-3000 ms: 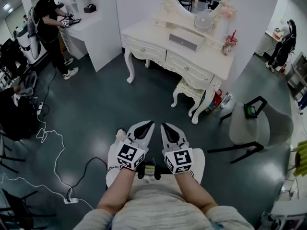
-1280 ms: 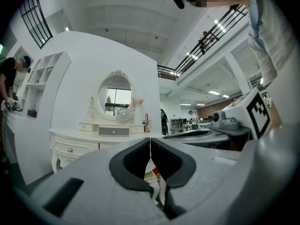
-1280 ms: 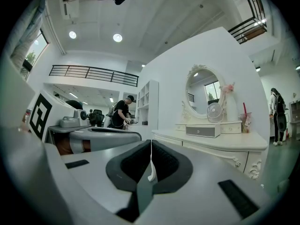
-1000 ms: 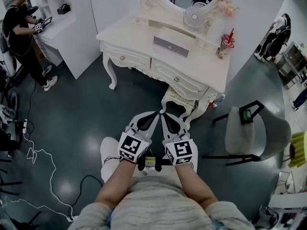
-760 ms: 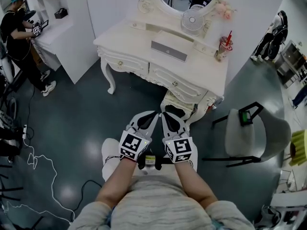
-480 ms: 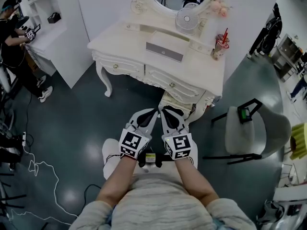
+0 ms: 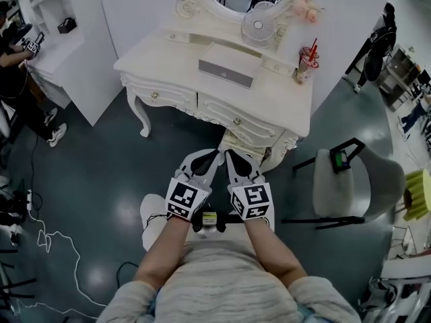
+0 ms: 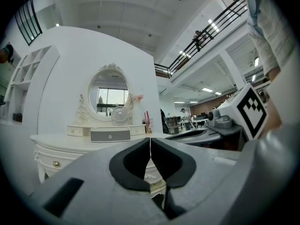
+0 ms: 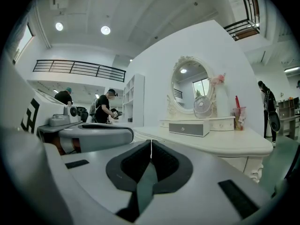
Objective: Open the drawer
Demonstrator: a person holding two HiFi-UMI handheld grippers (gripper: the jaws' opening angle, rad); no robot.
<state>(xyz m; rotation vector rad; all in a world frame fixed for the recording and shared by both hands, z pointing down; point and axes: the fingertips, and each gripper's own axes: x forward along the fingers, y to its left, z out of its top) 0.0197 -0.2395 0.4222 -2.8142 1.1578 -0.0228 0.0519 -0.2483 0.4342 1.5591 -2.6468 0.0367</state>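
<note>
Balcony railing (image 9: 79, 68) in gripper views alone; left tongs (image 8: 150, 144) and right tongs (image 9: 151, 146) both together, empty.

No word, number or brand can be read in any view. The marker cube (image 7: 183, 198) of the left gripper (image 7: 213, 154) and the marker cube (image 7: 250, 201) of the right gripper (image 7: 230, 154) bear black-and-white square code patterns, not letters. The same patterns show at 3 o'clock in the left gripper view and at 9 o'clock in the right gripper view. A small yellow-and-white label (image 7: 210, 217) sits between the cubes, at 6 o'clock from the head view's centre; its print is too small to read. A green screen (image 7: 339, 159) at 3 o'clock, on the grey chair (image 7: 363, 184), is likewise illegible.
</note>
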